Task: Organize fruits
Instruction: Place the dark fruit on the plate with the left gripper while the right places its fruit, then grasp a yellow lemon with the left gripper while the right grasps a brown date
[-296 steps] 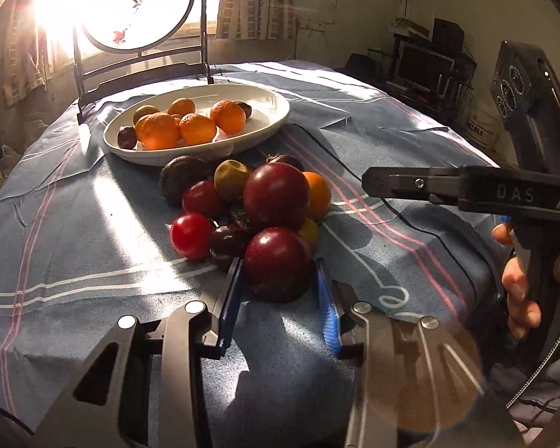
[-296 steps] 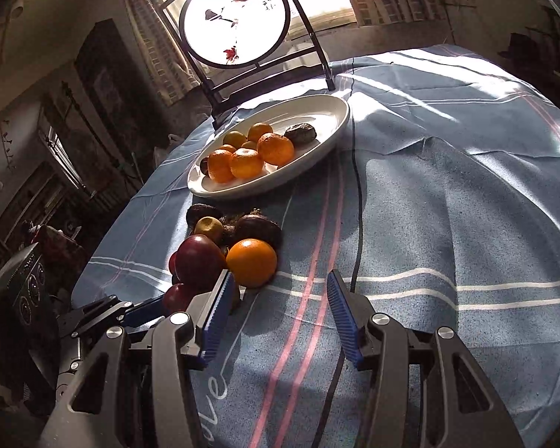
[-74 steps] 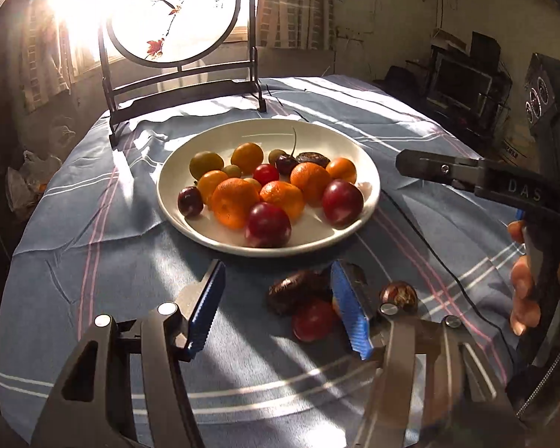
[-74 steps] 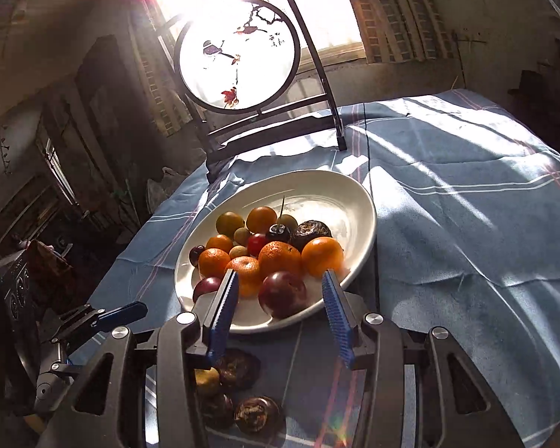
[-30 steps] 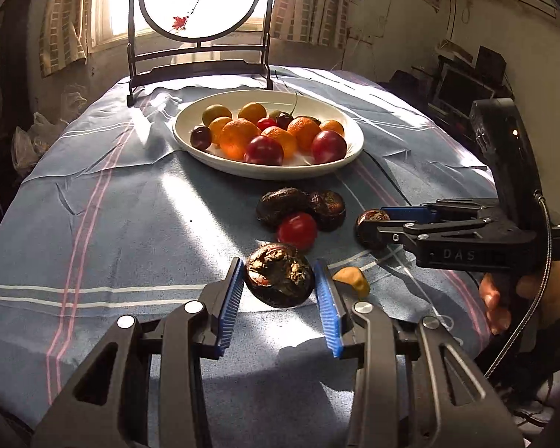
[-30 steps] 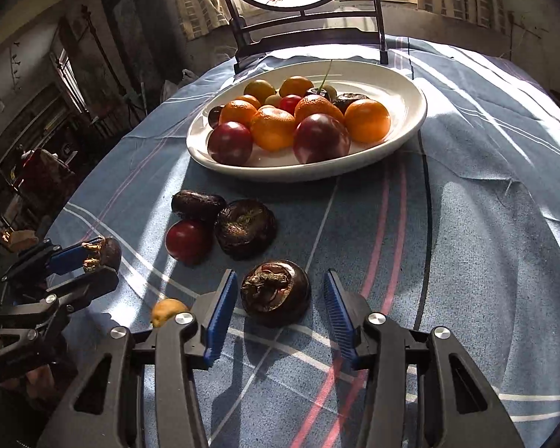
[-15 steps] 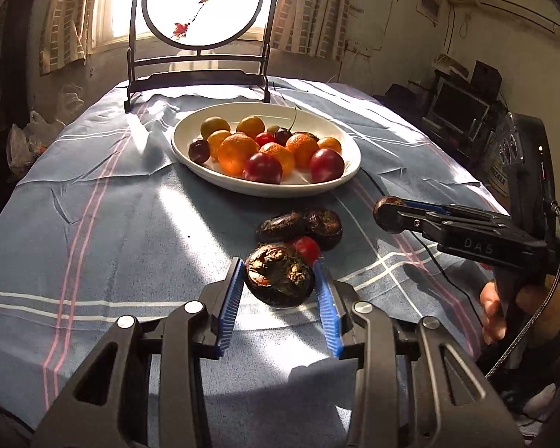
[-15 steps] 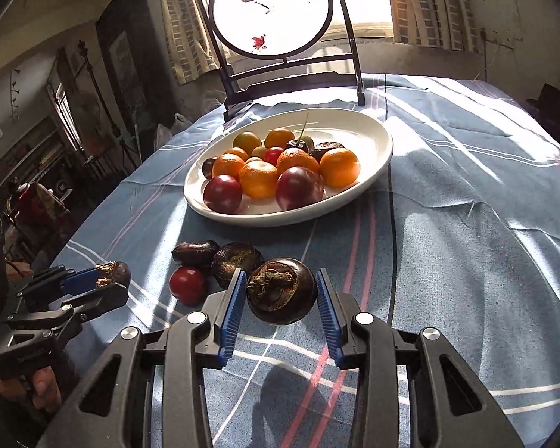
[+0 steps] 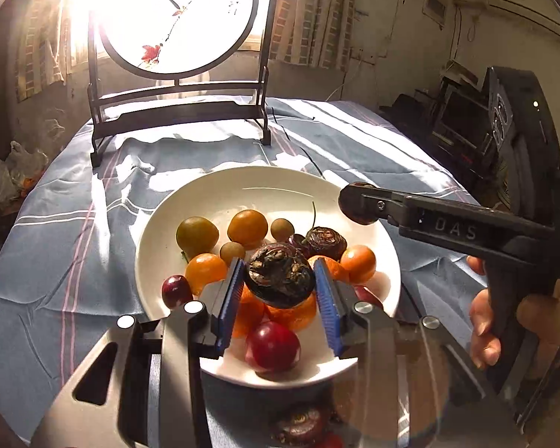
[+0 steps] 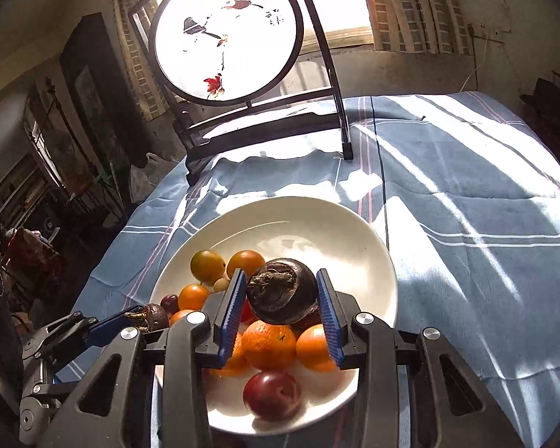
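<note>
Both dark fruits now over the plate

Left gripper (image 9: 280,283) is clamping a mangosteen (image 9: 279,275), right gripper (image 10: 282,306) clenching another mangosteen (image 10: 283,291); both, lifted off the surface a second ago, are hovering above the plate (image 9: 280,183) near its front edge. Release looks next.

A lived-in home: a cloth-covered desk (image 10: 466,224) by a curtained window (image 10: 403,7), a painted round screen (image 10: 227,37), and cluttered shelves (image 9: 463,112).
</note>
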`<action>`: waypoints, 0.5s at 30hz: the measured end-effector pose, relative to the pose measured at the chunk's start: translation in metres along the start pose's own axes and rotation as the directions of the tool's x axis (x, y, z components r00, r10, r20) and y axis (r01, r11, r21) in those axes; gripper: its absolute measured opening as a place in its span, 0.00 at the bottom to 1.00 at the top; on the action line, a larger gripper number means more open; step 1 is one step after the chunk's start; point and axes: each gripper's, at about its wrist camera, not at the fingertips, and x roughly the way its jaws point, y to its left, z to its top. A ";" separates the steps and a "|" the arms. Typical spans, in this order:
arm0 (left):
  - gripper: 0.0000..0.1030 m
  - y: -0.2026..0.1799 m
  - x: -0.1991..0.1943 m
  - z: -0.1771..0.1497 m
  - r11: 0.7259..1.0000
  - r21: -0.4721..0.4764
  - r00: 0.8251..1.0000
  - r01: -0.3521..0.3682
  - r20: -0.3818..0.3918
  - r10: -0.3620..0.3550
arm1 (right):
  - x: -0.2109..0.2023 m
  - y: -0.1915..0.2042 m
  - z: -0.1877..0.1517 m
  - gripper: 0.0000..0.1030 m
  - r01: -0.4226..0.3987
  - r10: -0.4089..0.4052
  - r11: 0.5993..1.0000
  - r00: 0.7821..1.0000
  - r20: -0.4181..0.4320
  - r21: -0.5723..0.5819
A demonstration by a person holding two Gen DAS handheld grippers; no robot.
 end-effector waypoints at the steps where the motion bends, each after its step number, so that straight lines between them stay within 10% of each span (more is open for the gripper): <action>1: 0.39 0.003 0.008 0.003 1.000 -0.005 1.000 -0.017 -0.013 0.017 | 0.006 -0.001 0.002 0.38 0.006 -0.006 1.000 1.000 0.004 -0.001; 7: 0.47 0.011 -0.019 -0.012 1.000 -0.019 1.000 -0.016 0.020 0.017 | -0.022 0.012 -0.015 0.46 -0.009 0.012 0.997 0.999 0.046 -0.080; 15: 0.53 -0.036 -0.082 -0.108 0.988 0.136 0.997 0.072 -0.015 -0.070 | -0.089 0.000 -0.106 0.50 -0.070 0.074 0.995 0.996 0.056 -0.066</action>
